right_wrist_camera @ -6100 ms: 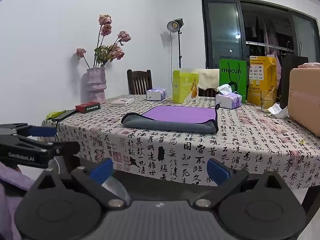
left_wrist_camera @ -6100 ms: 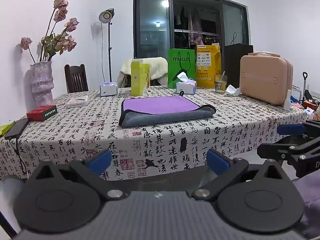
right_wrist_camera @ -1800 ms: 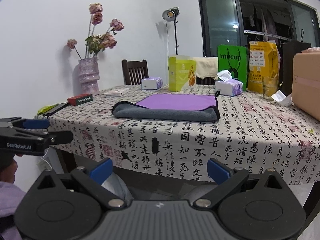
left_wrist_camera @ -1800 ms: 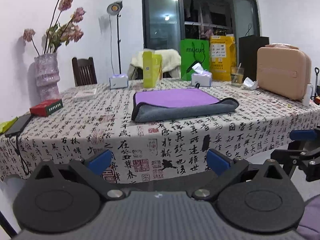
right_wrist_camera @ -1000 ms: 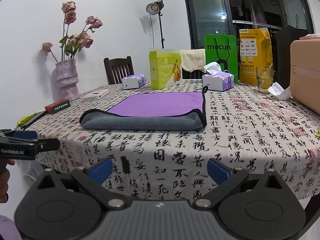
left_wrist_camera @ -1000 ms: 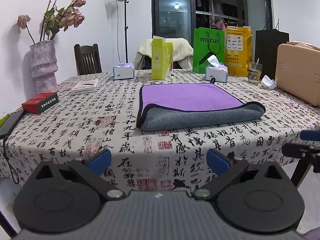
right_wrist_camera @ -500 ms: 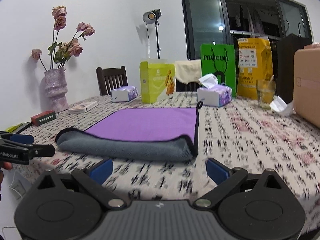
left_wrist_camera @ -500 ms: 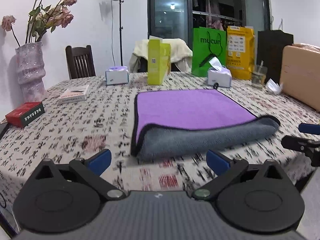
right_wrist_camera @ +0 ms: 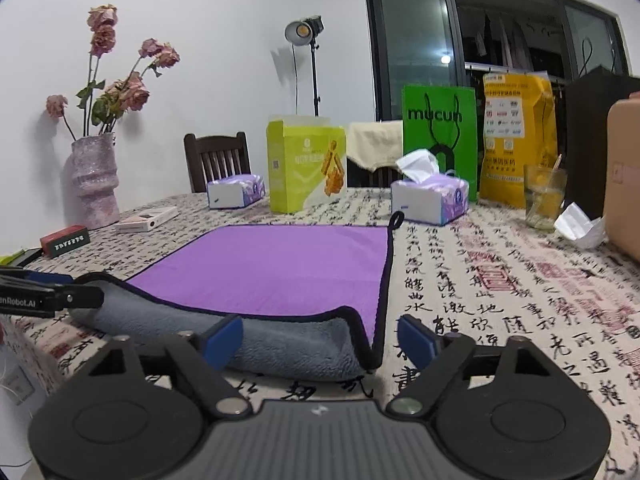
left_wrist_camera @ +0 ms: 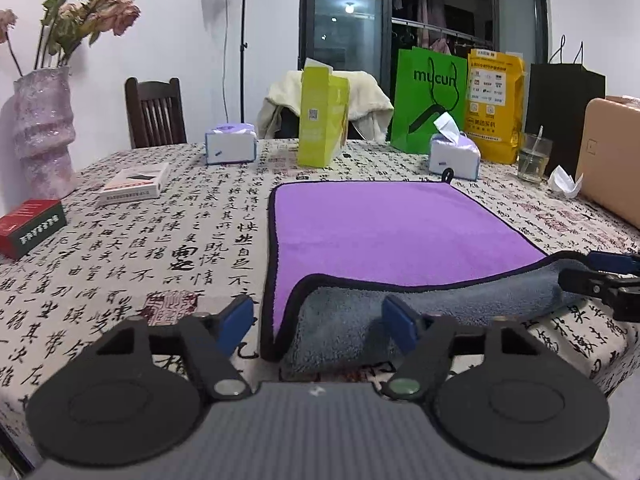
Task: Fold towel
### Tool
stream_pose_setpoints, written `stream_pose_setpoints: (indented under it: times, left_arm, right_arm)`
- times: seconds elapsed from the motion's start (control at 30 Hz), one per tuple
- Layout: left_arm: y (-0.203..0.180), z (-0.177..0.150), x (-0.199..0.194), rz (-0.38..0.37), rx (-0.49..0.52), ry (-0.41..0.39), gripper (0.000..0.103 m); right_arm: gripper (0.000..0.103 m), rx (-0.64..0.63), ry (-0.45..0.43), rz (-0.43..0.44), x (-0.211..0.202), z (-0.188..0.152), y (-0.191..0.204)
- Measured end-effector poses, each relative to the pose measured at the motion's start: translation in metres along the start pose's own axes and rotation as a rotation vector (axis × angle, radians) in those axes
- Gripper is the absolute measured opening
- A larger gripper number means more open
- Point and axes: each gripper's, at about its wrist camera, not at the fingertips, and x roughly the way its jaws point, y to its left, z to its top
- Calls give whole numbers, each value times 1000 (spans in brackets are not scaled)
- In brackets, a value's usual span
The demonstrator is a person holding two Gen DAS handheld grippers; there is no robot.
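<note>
A towel, purple on top and grey underneath with a black hem, lies flat on the patterned tablecloth, its near edge rolled up to show the grey side. My left gripper is open, its blue fingertips either side of the towel's near left corner. My right gripper is open at the near right corner of the towel. Each gripper shows at the edge of the other's view.
Behind the towel stand two tissue packs, a yellow-green box, a green bag, a yellow bag and a glass. A vase, a red box and a white box are left; a tan case is right.
Both grippers have moved forward from below the table edge to the towel's near edge. Their fingertips now stand closer together than before but remain open.
</note>
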Motion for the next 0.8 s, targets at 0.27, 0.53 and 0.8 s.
stream_pose_setpoints:
  times: [0.27, 0.53, 0.8]
  left_arm:
    - [-4, 2, 17, -4, 54, 53, 11]
    - [-10, -5, 16, 9, 102, 33, 10]
    - [-13, 2, 13, 22, 156, 20, 5]
  right_arm:
    - [41, -17, 61, 64, 24, 1, -3]
    - [19, -32, 81, 73, 29, -1, -1]
    - [5, -31, 112, 83, 33, 14, -3]
